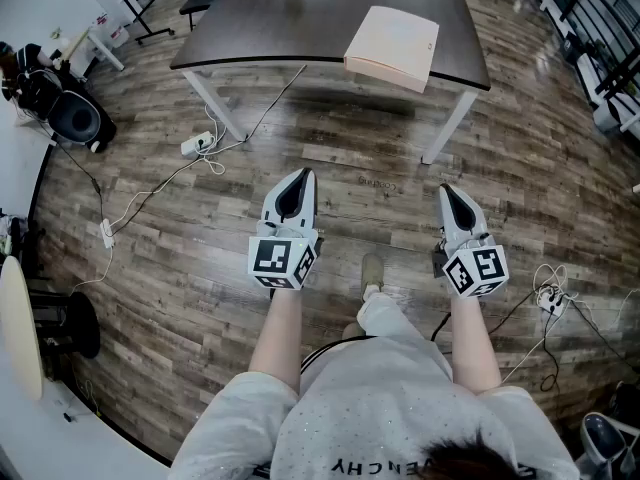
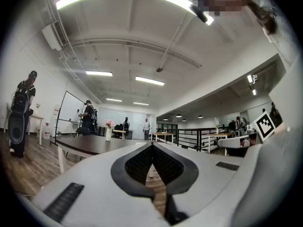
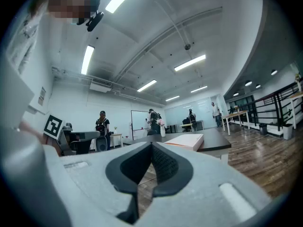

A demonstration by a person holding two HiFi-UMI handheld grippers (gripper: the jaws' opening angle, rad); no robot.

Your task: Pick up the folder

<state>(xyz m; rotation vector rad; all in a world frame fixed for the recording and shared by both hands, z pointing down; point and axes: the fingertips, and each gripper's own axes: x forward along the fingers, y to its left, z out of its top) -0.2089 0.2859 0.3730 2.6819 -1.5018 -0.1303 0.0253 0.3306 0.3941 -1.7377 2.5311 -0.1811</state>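
The folder (image 1: 391, 46), pale cream and flat, lies on the dark table (image 1: 250, 28) close to its front right edge. It is some way ahead of both grippers. My left gripper (image 1: 298, 176) is held level over the wooden floor, its jaws shut with nothing between them. My right gripper (image 1: 446, 190) is level beside it, shut and empty too. In the right gripper view the folder (image 3: 184, 141) shows on the table (image 3: 215, 144) just past the closed jaws (image 3: 152, 145). In the left gripper view the closed jaws (image 2: 152, 145) hide the folder; only the table (image 2: 92, 144) shows.
The table stands on white legs (image 1: 447, 128). A power strip (image 1: 195, 145) and cables lie on the floor at the left, and more cables (image 1: 548, 298) at the right. A black speaker (image 1: 72, 116) sits far left. A vase of flowers (image 2: 109, 131) stands on the table. Several people stand at the back.
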